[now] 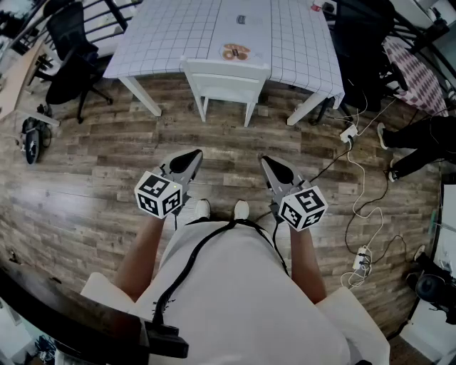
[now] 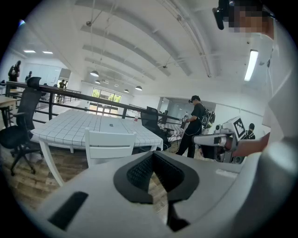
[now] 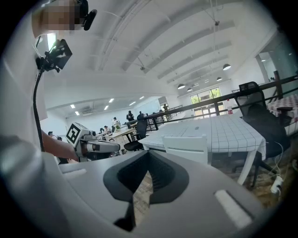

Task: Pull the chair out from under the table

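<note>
At far left a black office chair (image 1: 71,64) stands on the wood floor (image 1: 92,185), just beside the corner of the tabletop (image 1: 178,36), which has a white grid cloth. On the cloth lie a small plate (image 1: 235,51) near the front edge and a dark item (image 1: 242,19) further back. The white chair (image 1: 224,82) is tucked in at the middle of the near side, its back toward the person and its seat under the tabletop.

The left gripper (image 1: 194,154) is held low in front of the person, pointing toward the chair but well apart from it. Its own view shows the jaws pressed together, gripping nothing, with floor showing past them and the chair (image 2: 109,144) ahead. The right gripper (image 1: 265,161) sits beside it at about the same height. Its jaws are likewise together on nothing, and the chair (image 3: 186,148) is ahead and to the right in its view.

Two white shoes (image 1: 202,208) show between the grippers. To the right, a white power strip (image 1: 348,133) and cables lie on the floor, and another person's dark legs (image 1: 420,142) reach in from the edge.
</note>
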Available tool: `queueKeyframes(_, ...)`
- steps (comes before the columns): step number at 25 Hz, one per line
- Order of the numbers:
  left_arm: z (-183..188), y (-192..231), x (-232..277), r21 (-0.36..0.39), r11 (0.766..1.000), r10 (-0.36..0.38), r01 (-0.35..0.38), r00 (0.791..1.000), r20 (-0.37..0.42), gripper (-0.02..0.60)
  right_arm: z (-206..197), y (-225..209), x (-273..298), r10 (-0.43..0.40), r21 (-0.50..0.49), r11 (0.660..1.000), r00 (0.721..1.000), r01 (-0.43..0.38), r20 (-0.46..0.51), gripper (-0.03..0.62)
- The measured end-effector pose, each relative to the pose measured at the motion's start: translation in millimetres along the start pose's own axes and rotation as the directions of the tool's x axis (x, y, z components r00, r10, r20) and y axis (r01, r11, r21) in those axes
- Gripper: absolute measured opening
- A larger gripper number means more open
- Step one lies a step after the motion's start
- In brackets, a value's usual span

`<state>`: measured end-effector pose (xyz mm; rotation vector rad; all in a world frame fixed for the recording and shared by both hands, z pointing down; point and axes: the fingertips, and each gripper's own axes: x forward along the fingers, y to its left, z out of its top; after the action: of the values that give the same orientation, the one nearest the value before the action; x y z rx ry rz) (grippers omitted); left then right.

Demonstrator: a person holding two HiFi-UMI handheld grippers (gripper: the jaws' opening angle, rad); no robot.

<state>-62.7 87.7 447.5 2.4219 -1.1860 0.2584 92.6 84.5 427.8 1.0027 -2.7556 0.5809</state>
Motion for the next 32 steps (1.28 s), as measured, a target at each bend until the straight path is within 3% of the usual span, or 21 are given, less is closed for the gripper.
queueKeyframes(8, 3, -8, 15, -0.017, 1.000, 0.012, -0.012, 1.000, -0.002, 0.008, 3, -21, -9, 0.013, -0.012, 1.000, 1.000, -0.013, 0.001, 0.006)
queueKeyframes(13, 2, -25, 29, -0.026, 0.999, 0.034, -0.034, 0.999, 0.010, 0.008, -3, -31, -24, 0.101, -0.001, 0.995, 0.995, -0.101, -0.012, 0.006)
queueKeyframes(18, -6, -47, 37, -0.026, 0.998, 0.057, -0.056, 0.998, 0.019, 0.008, -16, -39, -38, 0.212, 0.079, 0.975, 0.977, -0.209, -0.030, 0.007)
queueKeyframes(22, -19, -63, 40, -0.024, 0.996, 0.082, -0.082, 0.997, -0.005, 0.008, -24, -48, -49, 0.224, 0.041, 0.974, 0.974, -0.222, -0.041, 0.005)
queueKeyframes(27, -24, -75, 44, -0.029, 0.995, 0.100, -0.101, 0.995, -0.016, 0.008, -26, -61, -58, 0.264, 0.118, 0.958, 0.964, -0.260, -0.022, 0.003)
queueKeyframes(32, -22, -68, 48, -0.020, 0.993, 0.114, -0.115, 0.993, -0.023, 0.008, -19, -71, -57, 0.262, 0.116, 0.959, 0.965, -0.260, -0.005, 0.005)
